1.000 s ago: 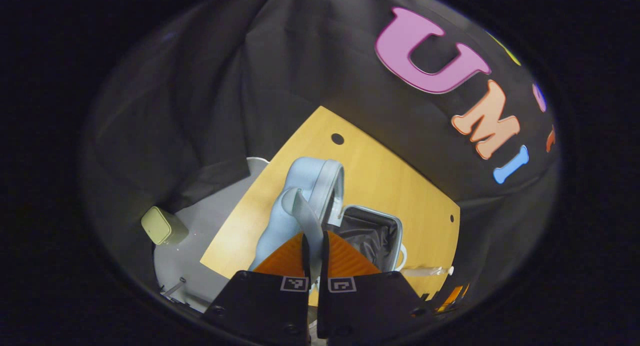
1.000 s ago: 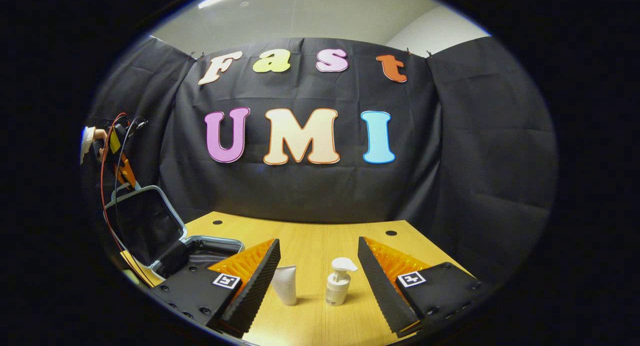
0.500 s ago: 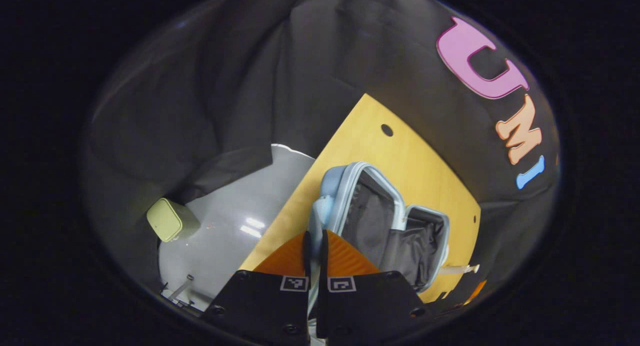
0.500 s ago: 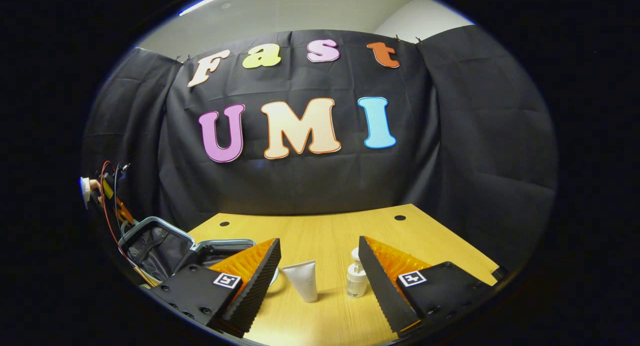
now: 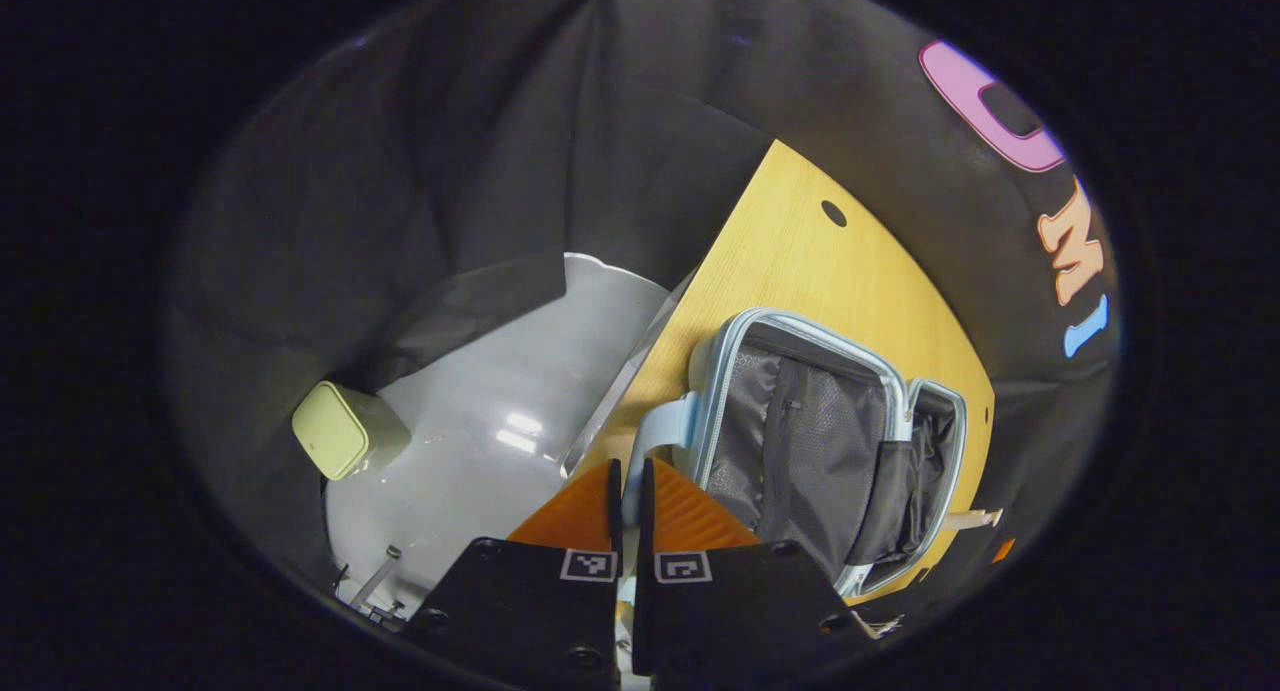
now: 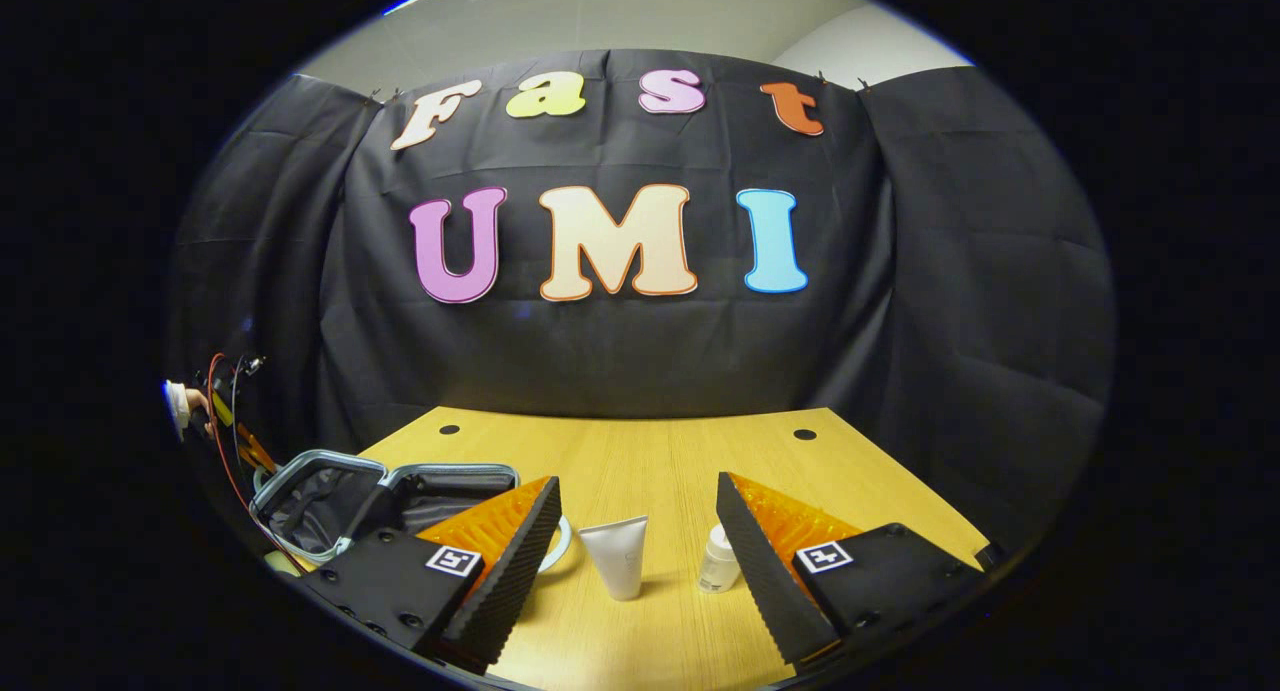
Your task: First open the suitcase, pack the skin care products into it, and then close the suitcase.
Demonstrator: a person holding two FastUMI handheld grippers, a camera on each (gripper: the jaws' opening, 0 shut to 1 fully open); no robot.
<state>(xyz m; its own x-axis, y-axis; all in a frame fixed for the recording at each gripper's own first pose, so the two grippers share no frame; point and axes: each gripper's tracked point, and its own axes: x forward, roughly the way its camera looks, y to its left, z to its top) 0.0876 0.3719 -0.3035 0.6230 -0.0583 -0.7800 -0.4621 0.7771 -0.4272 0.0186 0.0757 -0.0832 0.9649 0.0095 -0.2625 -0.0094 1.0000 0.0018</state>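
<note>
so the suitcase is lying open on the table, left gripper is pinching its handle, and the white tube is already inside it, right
Not quite. The white tube is not inside; in the right gripper view it stands on the table between the open right gripper fingers. The suitcase does lie open, and the left gripper does pinch its handle.

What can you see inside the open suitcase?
The suitcase shows only dark lining and a mesh pocket; no skin care items lie in it. The gripper hides part of the base half.

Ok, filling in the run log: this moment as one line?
phase: opening suitcase | left gripper: shut on lid handle | right gripper: open | tube, pump bottle: unpacked
</note>
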